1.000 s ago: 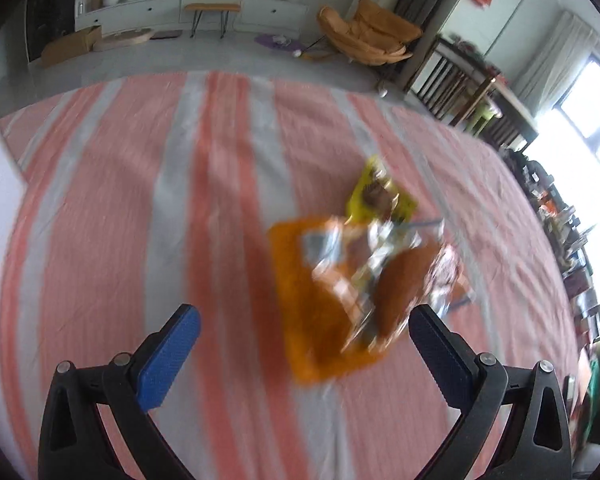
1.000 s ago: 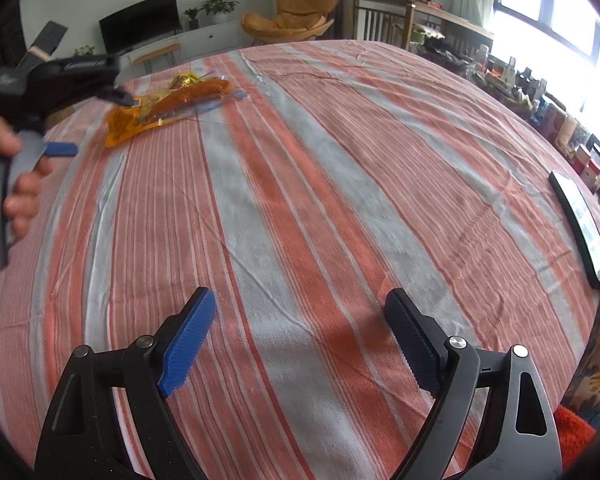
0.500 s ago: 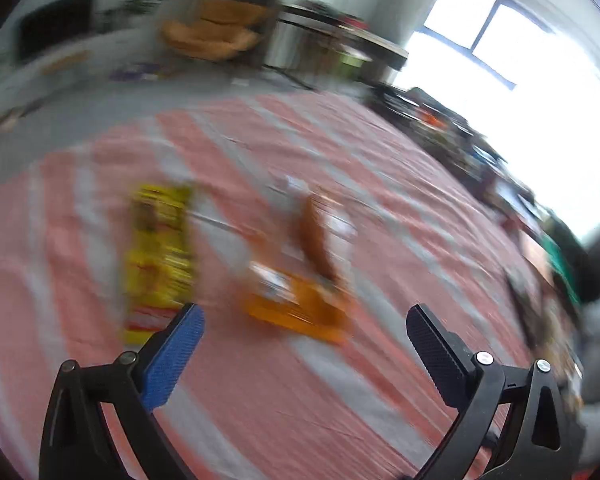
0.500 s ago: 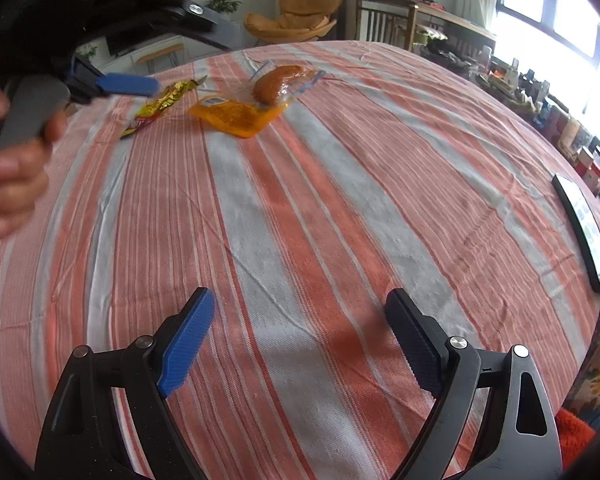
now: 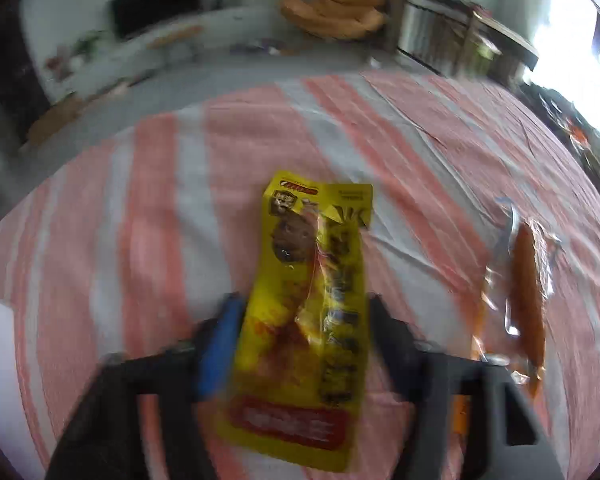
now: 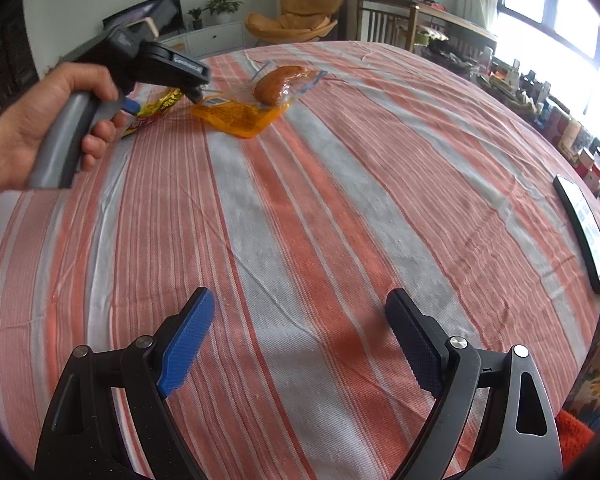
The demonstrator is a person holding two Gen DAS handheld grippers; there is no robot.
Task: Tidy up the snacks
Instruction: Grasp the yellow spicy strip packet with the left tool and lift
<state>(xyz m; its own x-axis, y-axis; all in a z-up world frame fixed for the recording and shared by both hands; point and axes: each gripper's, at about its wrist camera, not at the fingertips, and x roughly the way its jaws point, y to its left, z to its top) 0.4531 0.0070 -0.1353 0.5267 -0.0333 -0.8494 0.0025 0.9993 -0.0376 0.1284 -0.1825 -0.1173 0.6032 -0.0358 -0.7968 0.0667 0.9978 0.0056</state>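
yellow snack packet [image 5: 312, 312] lies flat on the striped tablecloth [image 5: 160, 216], long axis running near to far, red label panel at its near end. left gripper [image 5: 300, 332] sits over the packet's near half, blue pad on the packet's left edge, black pad on its right edge. its jaws have just been closing in, with the packet between them. the left wrist view is motion-blurred, so i cannot tell whether the pads actually press the packet or just bracket it.

sausage pack [image 5: 524, 292], clear wrap over an orange card, lies to the right of the yellow packet, apart from it, also roughly near to far. in the right wrist view the same sausage pack [image 6: 260, 100] is at the far left of the table, and the yellow packet [image 6: 156, 110] pokes out from under the left gripper [image 6: 168, 98]. a hand [image 6: 40, 128] wraps the left gripper's grey handle.

right gripper [image 6: 296, 328] hovers over bare tablecloth at the near side, fingers spread wide, nothing between them. blue pad on the left, black pad on the right.

phone-like dark slab [image 6: 584, 232] rests at the right edge of the table, well apart from both snacks. orange armchair [image 6: 300, 16] and a tv [image 6: 148, 10] on a white cabinet stand beyond the far end of the table. cluttered shelf runs along the window on the right.
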